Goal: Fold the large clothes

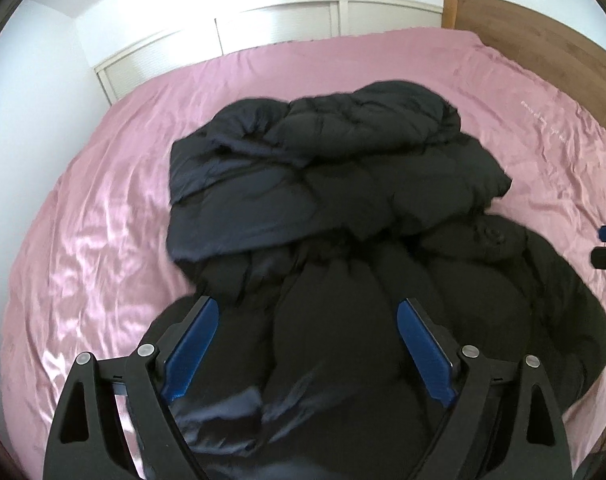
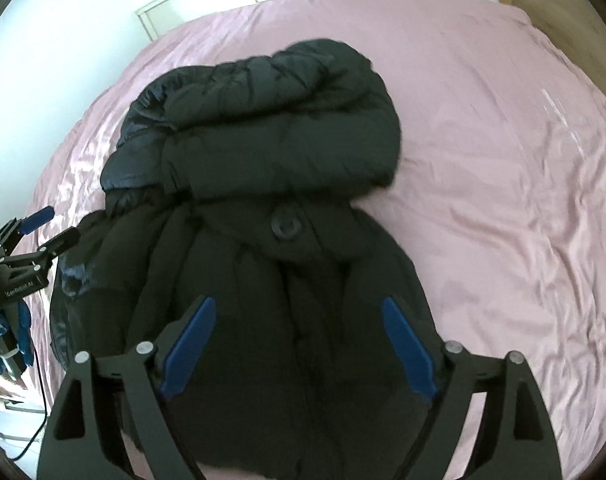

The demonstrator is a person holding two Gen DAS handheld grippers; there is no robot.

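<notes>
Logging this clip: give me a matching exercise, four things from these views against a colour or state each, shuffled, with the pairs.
Things:
1. jacket
2. sheet
3. headboard
4. left gripper

Colour or state:
A. pink, wrinkled
B. open
C. brown wood
D. black, lying on the bed

Pairs: 1-D, 2-A, 3-C, 4-B

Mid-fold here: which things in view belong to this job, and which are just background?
Part of the job:
black puffer jacket, partly folded
left gripper, jaws open above the jacket
right gripper, jaws open above the jacket
pink bedsheet, the work surface

Just there:
wooden headboard
white louvred cupboard doors
black cable
</notes>
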